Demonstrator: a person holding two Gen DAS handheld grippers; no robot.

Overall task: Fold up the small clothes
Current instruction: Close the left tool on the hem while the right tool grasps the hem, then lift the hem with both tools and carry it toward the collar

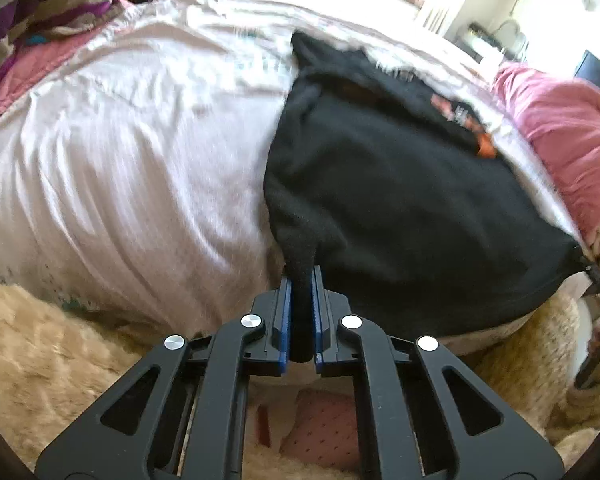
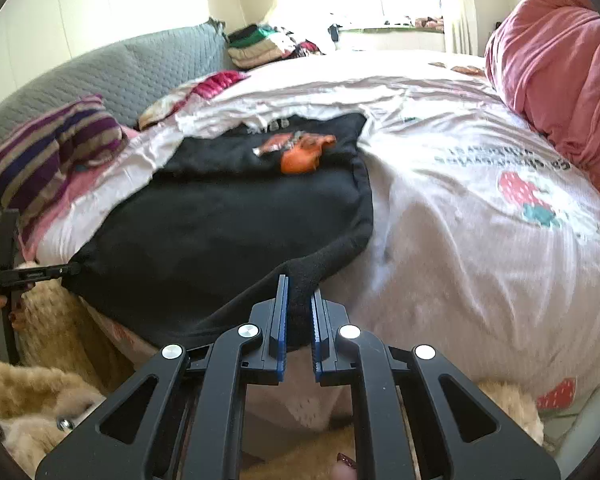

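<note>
A small black garment (image 1: pixel 400 200) with an orange print (image 1: pixel 486 146) lies spread on the white bedsheet (image 1: pixel 120 160). My left gripper (image 1: pixel 302 280) is shut on its near left corner at the bed's front edge. My right gripper (image 2: pixel 300 288) is shut on the near right corner of the black garment (image 2: pixel 228 232), whose orange print (image 2: pixel 300 156) lies at the far end. The right gripper shows at the right edge of the left wrist view (image 1: pixel 598 280). The left gripper shows at the left edge of the right wrist view (image 2: pixel 66 269). The hem hangs stretched between the two grippers.
A pink blanket roll (image 2: pixel 556 64) lies on the bed's right side. A striped purple cloth (image 2: pixel 56 156) and a grey quilted headboard (image 2: pixel 132 72) are on the left. Folded clothes (image 2: pixel 260 44) pile at the far end. A beige fluffy rug (image 1: pixel 40 340) lies below the bed edge.
</note>
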